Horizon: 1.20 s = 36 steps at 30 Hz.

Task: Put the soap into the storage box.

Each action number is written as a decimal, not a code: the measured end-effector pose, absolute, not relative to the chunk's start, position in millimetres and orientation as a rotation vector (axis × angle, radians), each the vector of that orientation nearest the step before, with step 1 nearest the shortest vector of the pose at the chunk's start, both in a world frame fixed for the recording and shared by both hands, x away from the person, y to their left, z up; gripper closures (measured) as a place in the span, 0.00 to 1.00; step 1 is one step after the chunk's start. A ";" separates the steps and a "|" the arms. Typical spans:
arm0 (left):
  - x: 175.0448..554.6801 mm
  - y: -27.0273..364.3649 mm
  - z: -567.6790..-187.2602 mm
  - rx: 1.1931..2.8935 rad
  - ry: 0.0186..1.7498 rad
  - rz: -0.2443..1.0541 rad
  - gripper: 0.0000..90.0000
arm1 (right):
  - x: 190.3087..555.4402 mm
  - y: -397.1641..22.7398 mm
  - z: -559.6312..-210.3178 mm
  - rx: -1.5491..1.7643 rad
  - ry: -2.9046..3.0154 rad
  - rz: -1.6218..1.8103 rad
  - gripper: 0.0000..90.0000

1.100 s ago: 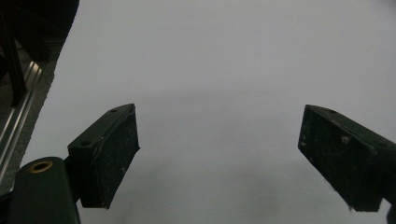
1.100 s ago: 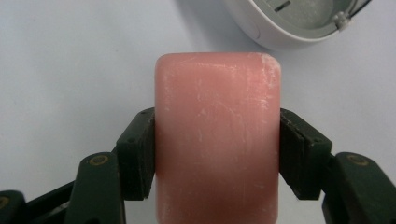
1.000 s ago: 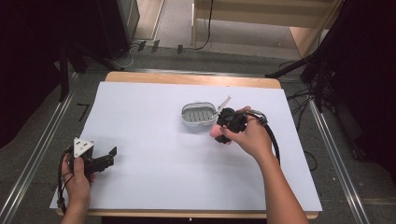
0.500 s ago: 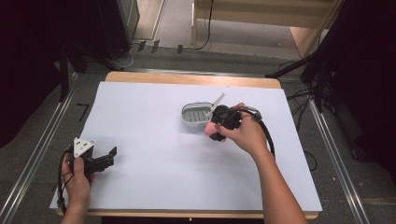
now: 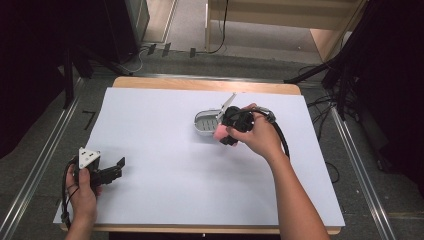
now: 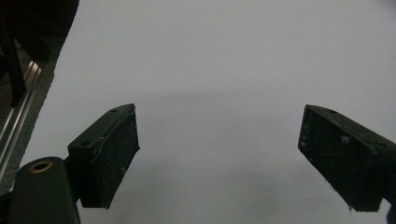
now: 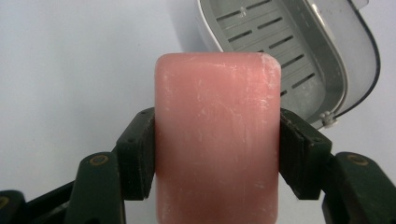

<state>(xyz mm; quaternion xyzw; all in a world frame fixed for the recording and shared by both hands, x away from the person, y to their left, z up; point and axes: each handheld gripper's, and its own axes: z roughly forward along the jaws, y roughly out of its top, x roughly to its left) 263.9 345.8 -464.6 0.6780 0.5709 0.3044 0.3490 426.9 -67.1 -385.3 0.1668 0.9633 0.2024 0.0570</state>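
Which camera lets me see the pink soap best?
The right gripper view: the pink soap is big and close, squeezed between the right gripper jaws. The high view shows a small pink bit. The left gripper view looks at white paper.

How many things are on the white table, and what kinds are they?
Pink soap bar, held in the right gripper: 1
Grey soap box, lid open: 1
Grippers, counting the left gripper too: 2
Total: 4

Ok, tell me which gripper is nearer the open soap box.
Right. The right gripper is beside the soap box, clamping the pink soap bar. The left gripper sits open far off, near the table's front-left corner.
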 end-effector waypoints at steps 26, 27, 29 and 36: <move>263.9 346.4 -464.6 1.752 1.482 0.786 0.15 | 464.7 -41.0 -369.3 0.358 2.936 0.633 0.43; 263.8 346.4 -464.5 1.753 1.482 0.785 0.15 | 467.7 -39.5 -368.4 0.346 2.939 0.640 0.43; 263.9 346.4 -464.5 1.753 1.482 0.785 0.15 | 469.4 -38.6 -368.0 0.339 2.939 0.644 0.43; 263.9 346.5 -464.6 1.752 1.482 0.785 0.15 | 478.4 -32.7 -370.7 0.271 2.948 0.658 0.43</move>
